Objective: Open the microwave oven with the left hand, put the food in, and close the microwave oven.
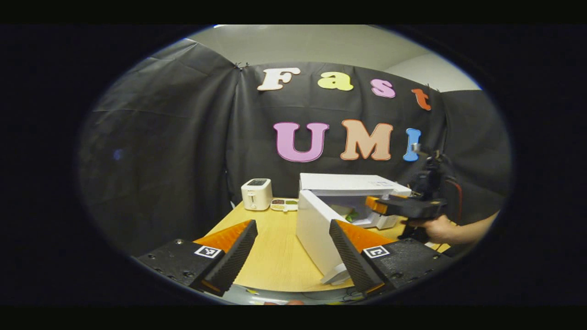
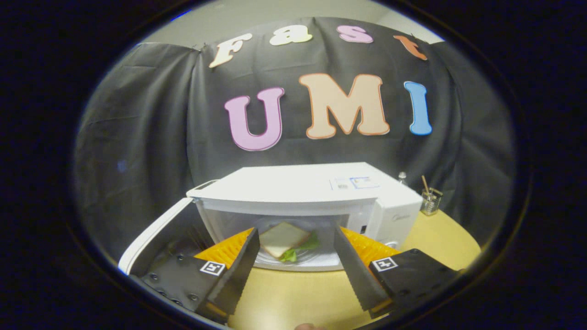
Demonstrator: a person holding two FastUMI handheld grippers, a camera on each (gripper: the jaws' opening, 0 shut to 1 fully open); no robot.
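A: What is hard to see?
B: The sandwich point(image 2: 286, 242) inside the microwave point(image 2: 302, 192) is partly hidden behind the right gripper point(image 2: 297, 263), whose fingers are spread and grasp nothing.
A: And the edges?
B: The door point(image 1: 316, 233) stands open at 9 o'clock of the microwave. The left gripper point(image 1: 293, 256) is spread too, empty, above the wooden table point(image 1: 275, 247). A toaster point(image 1: 257, 194) stands at 11 o'clock.

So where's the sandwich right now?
In the right gripper view the sandwich lies inside the open microwave, on its glass plate, straight ahead between the open right tool fingers.
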